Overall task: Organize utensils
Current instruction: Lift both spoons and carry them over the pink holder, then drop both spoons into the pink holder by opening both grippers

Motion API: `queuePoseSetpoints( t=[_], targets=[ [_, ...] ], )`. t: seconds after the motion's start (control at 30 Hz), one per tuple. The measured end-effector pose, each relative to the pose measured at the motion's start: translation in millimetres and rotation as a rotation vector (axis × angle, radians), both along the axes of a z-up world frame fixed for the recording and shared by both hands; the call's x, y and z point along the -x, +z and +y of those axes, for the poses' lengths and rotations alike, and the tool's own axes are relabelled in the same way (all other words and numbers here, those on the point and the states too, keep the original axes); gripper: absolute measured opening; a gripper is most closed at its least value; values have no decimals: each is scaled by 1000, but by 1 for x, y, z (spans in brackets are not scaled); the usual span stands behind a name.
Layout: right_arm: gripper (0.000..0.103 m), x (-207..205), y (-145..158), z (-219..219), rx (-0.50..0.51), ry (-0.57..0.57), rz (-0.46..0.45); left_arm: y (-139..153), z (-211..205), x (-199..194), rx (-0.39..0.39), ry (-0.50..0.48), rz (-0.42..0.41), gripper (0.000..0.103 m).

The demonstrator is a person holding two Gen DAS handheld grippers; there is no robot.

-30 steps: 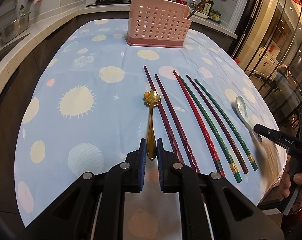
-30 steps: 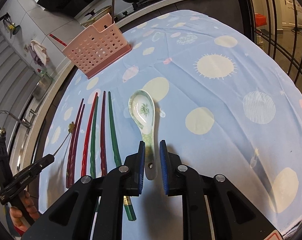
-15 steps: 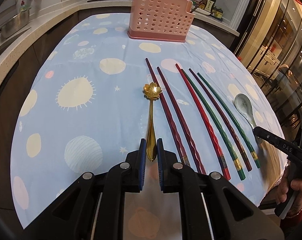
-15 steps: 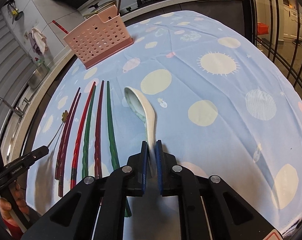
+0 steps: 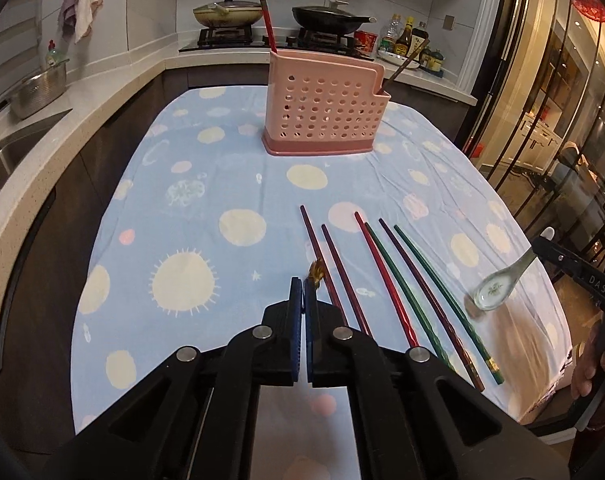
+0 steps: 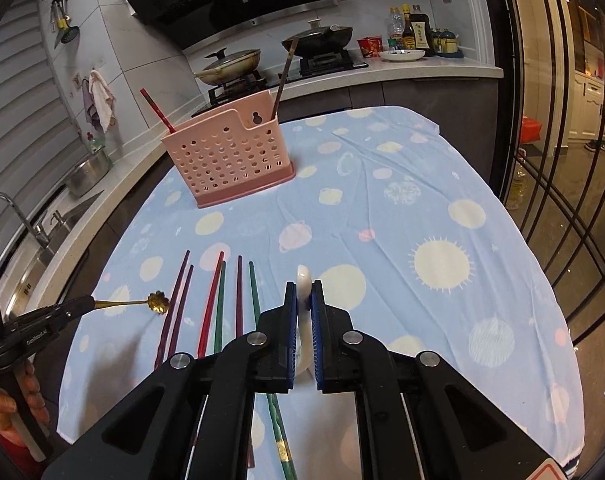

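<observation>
**Both spoons lifted, chopsticks still waiting**

The left gripper (image 5: 303, 292) is clamped tight on the handle of the gold spoon (image 6: 159, 303), whose flower-shaped bowl sticks out past the fingertips and hangs clear above the blue spotted cloth. The right gripper (image 6: 303, 294) is closed on the handle of the white ceramic spoon (image 5: 498, 284), which is also off the cloth, bowl forward. In the left wrist view that spoon can be seen from the side, held in the air near the right edge of the bench (image 5: 34, 184). Each gripper's jaws have just been closing, and each now has a spoon handle pinched between its pads.

The pink holder (image 5: 322, 114) stands at the far end of the cloth, well apart from both spoons. A red chopstick (image 5: 267, 20) pokes up from its left end and a dark stick (image 5: 402, 68) leans out of the right compartment, so it looks as though a little sorting may already have been done; what else sits inside cannot be seen through the holes.

Six chopsticks (image 5: 386, 280) lie side by side on the cloth between the two grippers, in purple, red and green, none of them touched at this moment.

As a judgement, the task is in its early-to-middle part: two spoons are picked up but not yet delivered, and they must be carried across to the holder and dropped in. After that the six chopsticks remain to be gathered.
</observation>
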State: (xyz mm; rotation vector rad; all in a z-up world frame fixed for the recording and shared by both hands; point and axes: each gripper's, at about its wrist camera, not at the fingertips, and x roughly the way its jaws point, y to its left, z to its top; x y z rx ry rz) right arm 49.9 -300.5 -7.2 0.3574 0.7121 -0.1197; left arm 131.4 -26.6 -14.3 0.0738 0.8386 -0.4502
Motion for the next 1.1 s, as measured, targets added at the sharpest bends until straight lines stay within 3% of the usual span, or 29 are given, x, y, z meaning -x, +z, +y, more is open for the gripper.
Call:
queuePoseSetpoints(
  t=[0.3,0.57,0.87,1.1],
  targets=[
    [7,-36,35,-2,29,33,-57,28,-12,-28,-8,-25,-41,1],
    [7,-102,98,-1,148,51,-168,102,-33,-73,-3,-57,-192,1],
    [7,-192,147,-1,183,67,-234,179,-62,-142,13,-49,-349,1],
    [7,-259,140,-8,210,52,-189,177,-84,-194,-11,-33,-339,1]
  ],
)
